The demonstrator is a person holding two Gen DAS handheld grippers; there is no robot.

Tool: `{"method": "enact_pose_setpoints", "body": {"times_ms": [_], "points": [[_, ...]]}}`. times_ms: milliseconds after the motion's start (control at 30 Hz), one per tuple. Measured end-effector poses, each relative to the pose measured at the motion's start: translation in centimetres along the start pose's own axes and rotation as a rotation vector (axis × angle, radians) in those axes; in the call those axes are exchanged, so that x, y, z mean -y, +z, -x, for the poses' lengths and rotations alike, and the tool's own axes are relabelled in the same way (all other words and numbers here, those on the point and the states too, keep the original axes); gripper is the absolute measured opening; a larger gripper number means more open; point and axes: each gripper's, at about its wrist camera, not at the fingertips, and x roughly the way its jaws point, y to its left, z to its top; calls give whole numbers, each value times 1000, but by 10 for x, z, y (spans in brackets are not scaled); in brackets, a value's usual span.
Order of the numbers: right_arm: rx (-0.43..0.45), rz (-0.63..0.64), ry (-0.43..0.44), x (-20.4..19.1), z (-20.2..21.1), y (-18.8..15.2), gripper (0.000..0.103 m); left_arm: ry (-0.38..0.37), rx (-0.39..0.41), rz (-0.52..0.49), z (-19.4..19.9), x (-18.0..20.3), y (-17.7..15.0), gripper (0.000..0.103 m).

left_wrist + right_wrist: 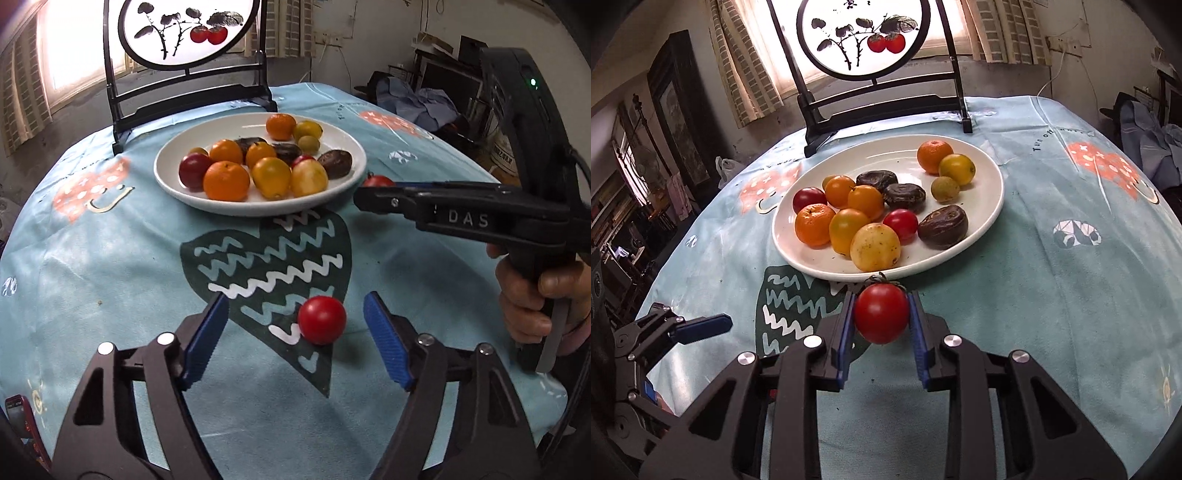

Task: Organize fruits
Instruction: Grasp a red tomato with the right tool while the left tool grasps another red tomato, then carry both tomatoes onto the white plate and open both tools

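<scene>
The right gripper [881, 317] was clamped on a stemmed tomato [881, 312] just short of the plate [986, 218] rim — fruit pile dead ahead — while the left gripper [295, 332] stood spread around a loose tomato [322, 319] on the cloth.

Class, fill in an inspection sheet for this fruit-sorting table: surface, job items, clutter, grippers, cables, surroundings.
Surface: light blue patterned tablecloth.
Job's things: white round ceramic plate holding mixed fruit; loose red tomato on the cloth.
Clutter: nothing seen.
Grippers: left gripper open, jaws either side of the loose tomato; right gripper shut on a stemmed red tomato near the plate.
Cables: white wall cord.
Surroundings: black-framed round painted screen, curtained window.
</scene>
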Motion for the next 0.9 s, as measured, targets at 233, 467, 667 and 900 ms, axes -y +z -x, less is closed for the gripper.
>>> {"method": "enact_pose_setpoints", "body": {"times_ms": [233,467,667,900], "points": [[-6,6,-29,0,-2,-2,28,-27,-40,5,-13,1,-2,54],[-10,5,-40,1,-2,-3,28,-39,-82,-17,-22,7,-6,39],[-9,4,-41,2,-2,-2,28,-51,-76,-11,-22,6,-6,32],[8,17,-32,-3,1,-3,28,-39,-58,-15,-20,8,-5,30]]}}
